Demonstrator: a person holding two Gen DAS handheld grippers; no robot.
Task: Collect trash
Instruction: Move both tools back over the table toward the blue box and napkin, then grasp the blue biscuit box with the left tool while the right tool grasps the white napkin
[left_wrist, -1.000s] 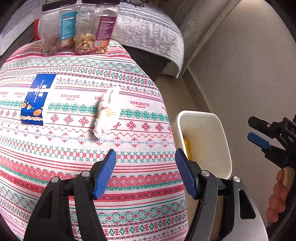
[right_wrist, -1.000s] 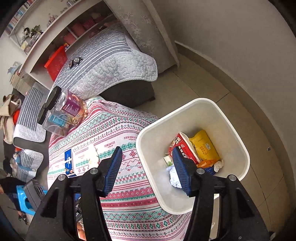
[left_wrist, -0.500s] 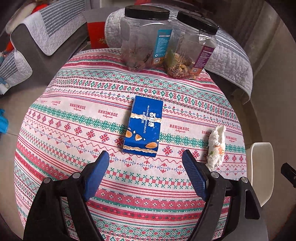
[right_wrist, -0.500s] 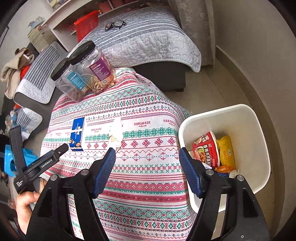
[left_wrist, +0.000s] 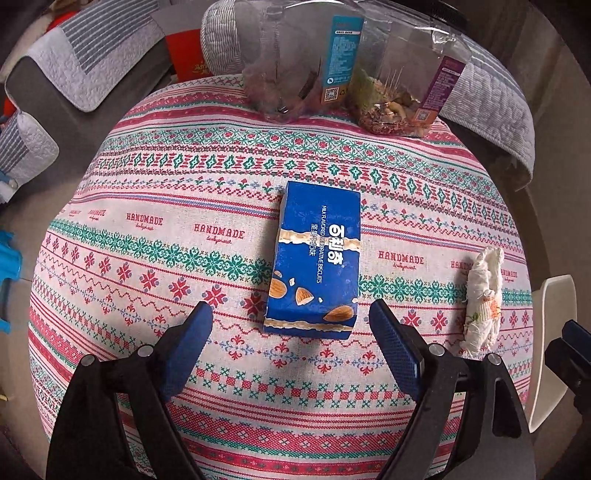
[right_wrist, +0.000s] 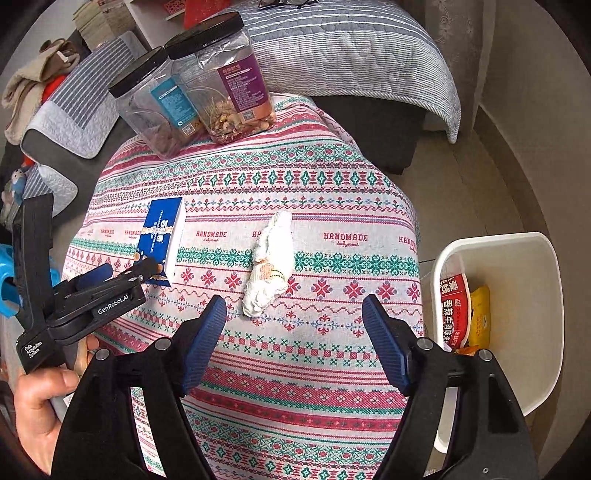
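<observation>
Left gripper (left_wrist: 290, 345) hangs wide open, lined up on the flat blue cardboard biscuit box (left_wrist: 316, 258), likely for pickup. Right gripper (right_wrist: 293, 332), equally wide, faces the crumpled white paper tissue (right_wrist: 269, 266), beside the white plastic trash bin (right_wrist: 532, 295).

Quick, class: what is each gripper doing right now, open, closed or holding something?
Left gripper: open, holding nothing, in front of the blue biscuit box.
Right gripper: open, holding nothing.

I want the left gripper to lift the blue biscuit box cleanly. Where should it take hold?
Probably across the two long sides of the blue biscuit box, near its near end, coming down from above. It lies flat, lengthwise along the left gripper, whose open jaws look wider than the box.
</observation>
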